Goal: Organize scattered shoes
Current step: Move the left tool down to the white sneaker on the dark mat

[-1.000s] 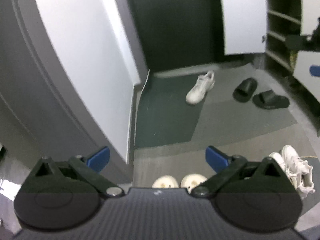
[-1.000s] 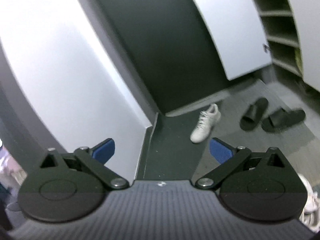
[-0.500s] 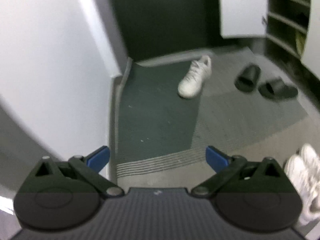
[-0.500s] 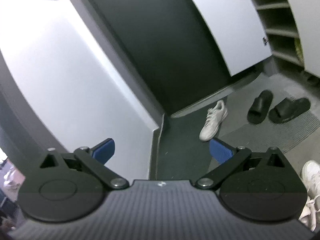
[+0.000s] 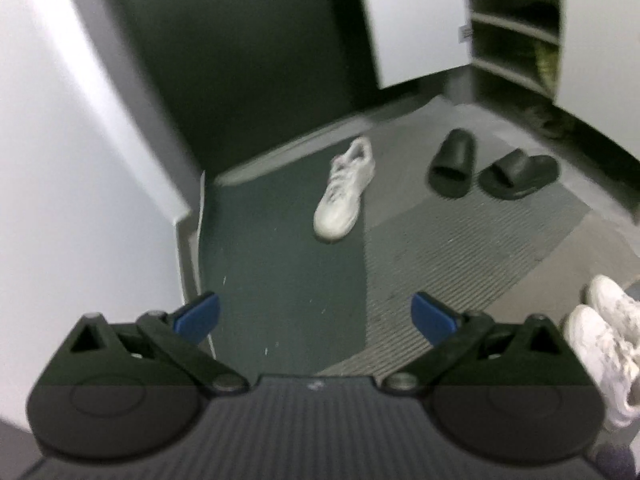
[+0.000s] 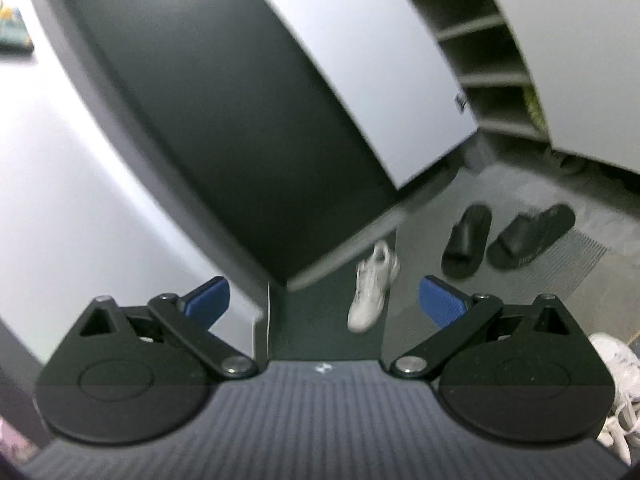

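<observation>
Floor: dark green mat [image 5: 280,272] smooth, ribbed grey mat [image 5: 460,248] beside it
White sneaker [image 5: 345,190]: laced, lying alone where the two mats meet, toe toward the camera
Black slides [image 5: 492,170]: a rubbery pair, side by side right of the sneaker, near the open shelves [image 5: 512,32]
White pair [image 5: 604,344]: cut off at the right edge
Left gripper [image 5: 314,314]: blue-padded jaws spread, empty
Right gripper [image 6: 324,298]: the same, empty; view blurred

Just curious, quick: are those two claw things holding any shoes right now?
Left gripper: open, holding nothing.
Right gripper: open, holding nothing.
</observation>
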`<state>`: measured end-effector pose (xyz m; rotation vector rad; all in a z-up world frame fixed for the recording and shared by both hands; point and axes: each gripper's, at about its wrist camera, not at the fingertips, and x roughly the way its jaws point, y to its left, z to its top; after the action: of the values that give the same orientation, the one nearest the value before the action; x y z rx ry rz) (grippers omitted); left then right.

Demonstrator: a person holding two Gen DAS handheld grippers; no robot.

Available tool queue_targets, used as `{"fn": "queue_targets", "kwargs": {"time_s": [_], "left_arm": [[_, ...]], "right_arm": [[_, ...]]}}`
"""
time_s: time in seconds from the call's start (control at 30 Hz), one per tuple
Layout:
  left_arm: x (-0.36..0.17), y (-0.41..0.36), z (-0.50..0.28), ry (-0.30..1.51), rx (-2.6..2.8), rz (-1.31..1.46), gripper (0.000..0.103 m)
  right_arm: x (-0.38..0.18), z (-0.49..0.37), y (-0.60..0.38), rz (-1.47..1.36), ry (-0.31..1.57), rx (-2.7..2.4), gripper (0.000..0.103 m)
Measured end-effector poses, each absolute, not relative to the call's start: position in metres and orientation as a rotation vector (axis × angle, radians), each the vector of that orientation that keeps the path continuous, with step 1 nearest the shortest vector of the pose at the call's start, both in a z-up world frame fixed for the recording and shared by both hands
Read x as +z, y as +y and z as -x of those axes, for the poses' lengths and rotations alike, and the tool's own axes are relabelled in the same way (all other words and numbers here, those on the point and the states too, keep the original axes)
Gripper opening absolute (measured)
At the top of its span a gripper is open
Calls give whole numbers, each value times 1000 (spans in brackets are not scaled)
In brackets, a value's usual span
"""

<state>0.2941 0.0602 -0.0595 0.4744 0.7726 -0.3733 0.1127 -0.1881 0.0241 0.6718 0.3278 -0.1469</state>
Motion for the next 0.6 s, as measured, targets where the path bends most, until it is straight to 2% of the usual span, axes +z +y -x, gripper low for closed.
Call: {"fn": "queue_targets", "kwargs": {"time_s": [0.13,0.4,0.6], "left_arm": [[-59,38,-288,790,-398,-495,103],[-41,28,-284,818,-334,-546,103],[-4,34,-309,691,-291,-511,103]], "right_arm": [[32,-100,-192,-680,271,-157,103],[16,-97,-186,-725,343,-114,103],[27,-115,-183,-732,322,27,103]]}}
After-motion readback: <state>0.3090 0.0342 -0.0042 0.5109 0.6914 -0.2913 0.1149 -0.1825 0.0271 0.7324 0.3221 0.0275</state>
